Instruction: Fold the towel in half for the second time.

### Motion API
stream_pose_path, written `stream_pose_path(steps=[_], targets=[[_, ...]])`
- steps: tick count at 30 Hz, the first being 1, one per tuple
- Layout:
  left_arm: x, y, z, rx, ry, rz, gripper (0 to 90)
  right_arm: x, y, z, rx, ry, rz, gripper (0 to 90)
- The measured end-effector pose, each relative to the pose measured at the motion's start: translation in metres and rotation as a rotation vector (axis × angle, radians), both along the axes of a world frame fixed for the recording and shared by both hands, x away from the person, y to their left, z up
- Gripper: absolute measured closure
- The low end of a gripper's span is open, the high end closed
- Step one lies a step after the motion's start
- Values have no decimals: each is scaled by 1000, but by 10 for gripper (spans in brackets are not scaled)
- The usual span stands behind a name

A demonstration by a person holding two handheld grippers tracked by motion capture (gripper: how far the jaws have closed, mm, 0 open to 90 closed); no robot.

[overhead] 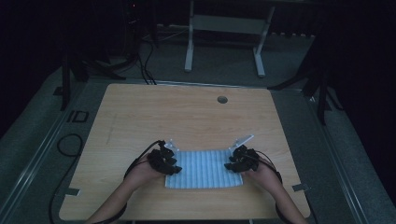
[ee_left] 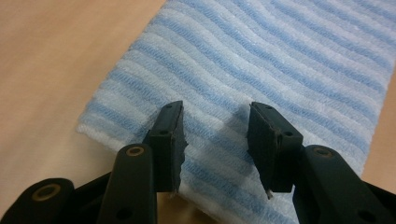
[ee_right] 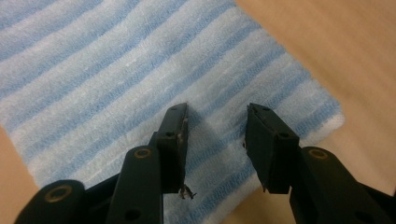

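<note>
A blue and white striped towel [overhead: 204, 169] lies folded flat near the front edge of the wooden table [overhead: 187, 112]. My left gripper [overhead: 172, 164] rests at the towel's left end and my right gripper [overhead: 232, 164] at its right end. In the left gripper view, the left gripper [ee_left: 215, 140] stands open over the towel [ee_left: 261, 70], its jaws apart above the near corner. In the right gripper view, the right gripper [ee_right: 215, 140] is open too, jaws spread over the towel [ee_right: 116, 70] close to its corner. Neither pair of jaws pinches the cloth.
A round cable hole [overhead: 222, 99] sits near the table's far edge. A white frame stand [overhead: 224, 37] and dark tripod legs [overhead: 317, 88] stand on the floor behind. Black cables [overhead: 70, 144] run along the left side.
</note>
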State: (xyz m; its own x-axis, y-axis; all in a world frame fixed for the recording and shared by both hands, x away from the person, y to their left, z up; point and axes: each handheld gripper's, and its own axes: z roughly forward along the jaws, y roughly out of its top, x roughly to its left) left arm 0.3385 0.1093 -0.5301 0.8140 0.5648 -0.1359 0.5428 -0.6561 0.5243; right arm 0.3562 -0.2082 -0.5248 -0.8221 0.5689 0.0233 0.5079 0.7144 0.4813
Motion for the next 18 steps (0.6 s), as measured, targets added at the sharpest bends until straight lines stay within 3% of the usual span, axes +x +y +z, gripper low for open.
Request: stream_pose_path(steps=[5, 18], targets=[[16, 11, 0, -8, -5, 52, 556, 23, 10, -1, 11, 3, -10, 581], [55, 28, 3, 33, 9, 81, 555, 62, 35, 0, -2, 19, -35, 577]])
